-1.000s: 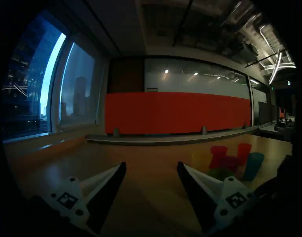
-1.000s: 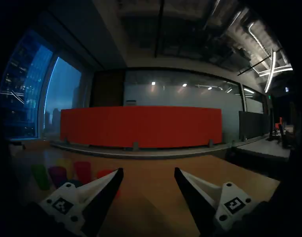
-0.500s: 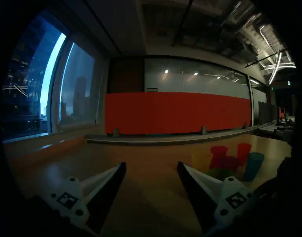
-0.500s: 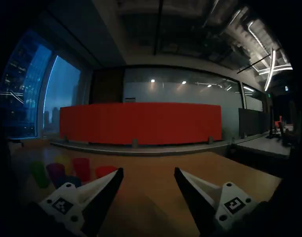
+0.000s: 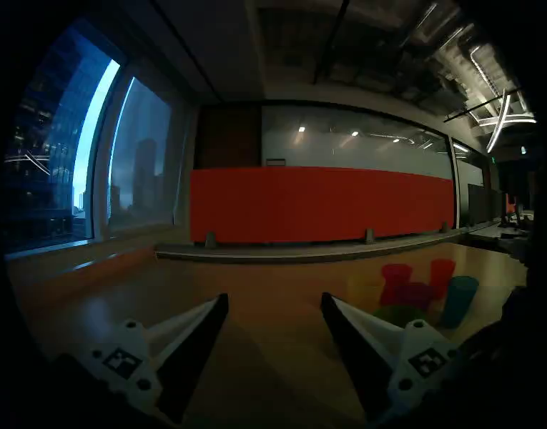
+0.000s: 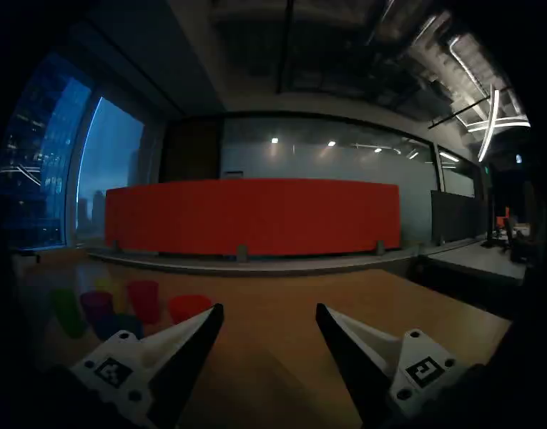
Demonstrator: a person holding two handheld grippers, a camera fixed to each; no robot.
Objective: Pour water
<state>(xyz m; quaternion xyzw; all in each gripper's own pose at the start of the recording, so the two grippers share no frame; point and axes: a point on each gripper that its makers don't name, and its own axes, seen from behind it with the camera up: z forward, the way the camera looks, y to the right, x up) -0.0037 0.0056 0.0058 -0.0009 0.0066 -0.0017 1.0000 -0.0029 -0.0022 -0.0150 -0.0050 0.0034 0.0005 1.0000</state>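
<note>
Several coloured plastic cups stand in a cluster on the wooden table [image 5: 273,314]. In the left gripper view they are at the right: a red cup [image 5: 395,280], an orange-red cup [image 5: 442,275], a teal cup [image 5: 458,300], a purple cup [image 5: 415,294] and a green cup [image 5: 398,314]. My left gripper [image 5: 273,304] is open, empty, left of them. In the right gripper view the cluster sits at the left: a green cup [image 6: 67,311], a purple cup [image 6: 96,304], a red cup [image 6: 144,300], an orange cup [image 6: 189,307]. My right gripper [image 6: 268,311] is open and empty.
A long red partition [image 5: 319,204] on a low ledge runs across the far side of the table. Tall windows [image 5: 66,171] with a night skyline are at the left. A dark desk [image 6: 473,261] lies at the right.
The right gripper view has tilted down a little, so the cups and the partition sit higher in it. The left gripper has stayed still.
</note>
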